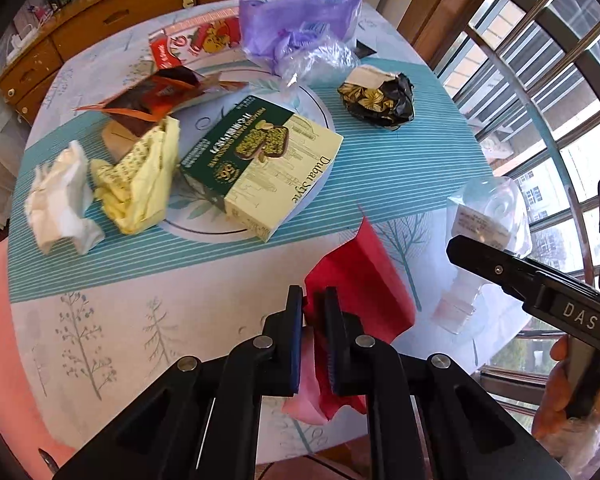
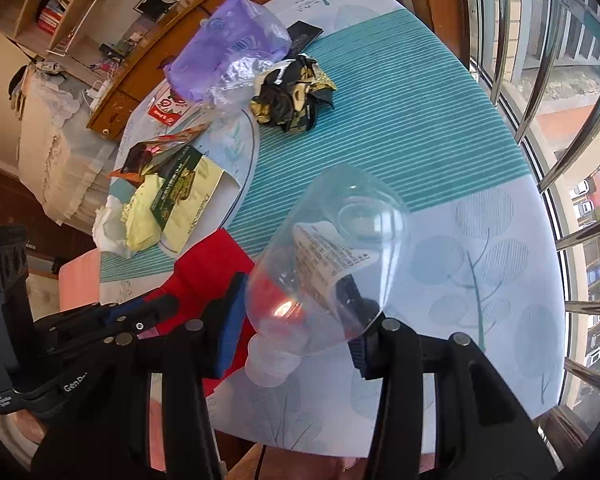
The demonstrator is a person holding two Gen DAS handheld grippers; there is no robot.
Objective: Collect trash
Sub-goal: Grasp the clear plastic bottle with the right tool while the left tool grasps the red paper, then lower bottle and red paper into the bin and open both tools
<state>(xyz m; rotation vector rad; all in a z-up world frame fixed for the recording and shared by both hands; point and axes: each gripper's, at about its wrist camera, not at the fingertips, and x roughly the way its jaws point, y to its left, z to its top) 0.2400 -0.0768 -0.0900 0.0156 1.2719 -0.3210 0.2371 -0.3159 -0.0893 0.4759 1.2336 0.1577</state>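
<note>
Your left tongs [image 1: 314, 312] are pinched on the red paper [image 1: 360, 280], and your right tongs [image 2: 296, 320] are clamped around the clear plastic bottle [image 2: 328, 264], both lifted off the bench [image 1: 180, 320]. So two pieces are in hand (no bin visible anywhere). Still left, going across: white tissue [image 1: 62, 200], yellow wrapper [image 1: 140, 180], green box [image 1: 260, 164], purple bag [image 1: 296, 24], black-gold wrapper [image 1: 380, 100].

Your red paper sheet [image 1: 356, 280] pinched and lifted off the table, your clear plastic bottle [image 2: 332, 256] held tilted, neck downward, white label showing, remaining trash scattered: green-and-cream box [image 1: 260, 164], crumpled yellow wrapper [image 1: 140, 176], white tissue [image 1: 60, 200], purple bag [image 1: 296, 24], black-and-gold wrapper [image 1: 376, 100].
</note>
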